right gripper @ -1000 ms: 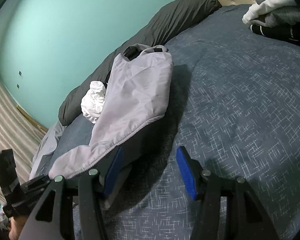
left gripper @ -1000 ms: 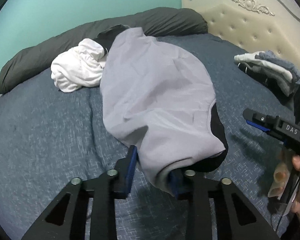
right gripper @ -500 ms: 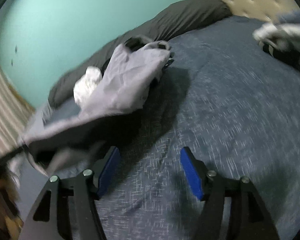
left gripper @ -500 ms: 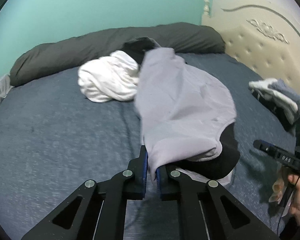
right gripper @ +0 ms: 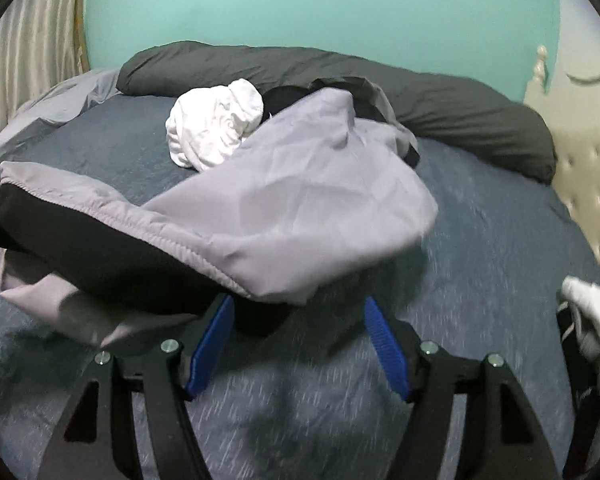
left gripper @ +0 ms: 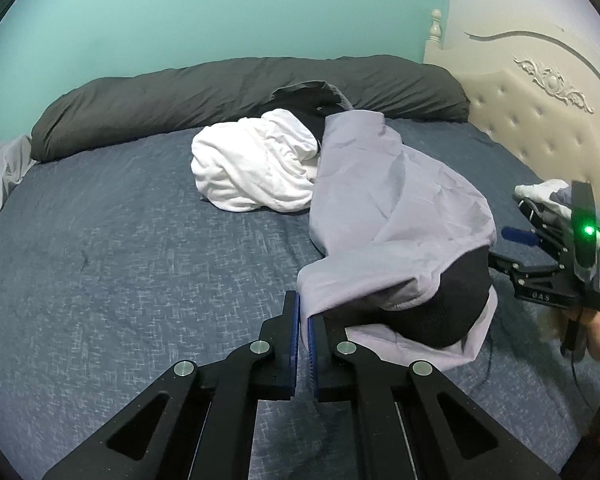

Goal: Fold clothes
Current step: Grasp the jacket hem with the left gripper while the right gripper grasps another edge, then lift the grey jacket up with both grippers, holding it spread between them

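A light grey garment with a black lining [left gripper: 396, 216] lies across the blue bed, its hem end lifted toward me. My left gripper [left gripper: 303, 312] is shut on the hem corner of that garment. In the right wrist view the same grey garment [right gripper: 284, 200] hangs just beyond my right gripper [right gripper: 298, 320], which stands open with the hem edge just over the gap between its blue pads and nothing pinched. The right gripper [left gripper: 540, 248] also shows at the right edge of the left wrist view, held by a hand. A crumpled white garment [left gripper: 256, 164] sits behind.
A dark grey rolled duvet [left gripper: 228, 88] runs along the far side by the teal wall. A cream tufted headboard [left gripper: 540, 120] stands at the right. Folded clothes [right gripper: 592, 312] are stacked at the right. A pale sheet [right gripper: 56, 112] bunches at the far left.
My left gripper closed on the grey garment's hem and pulled it back and left. The right gripper swung round toward the hem's other end, staying open.
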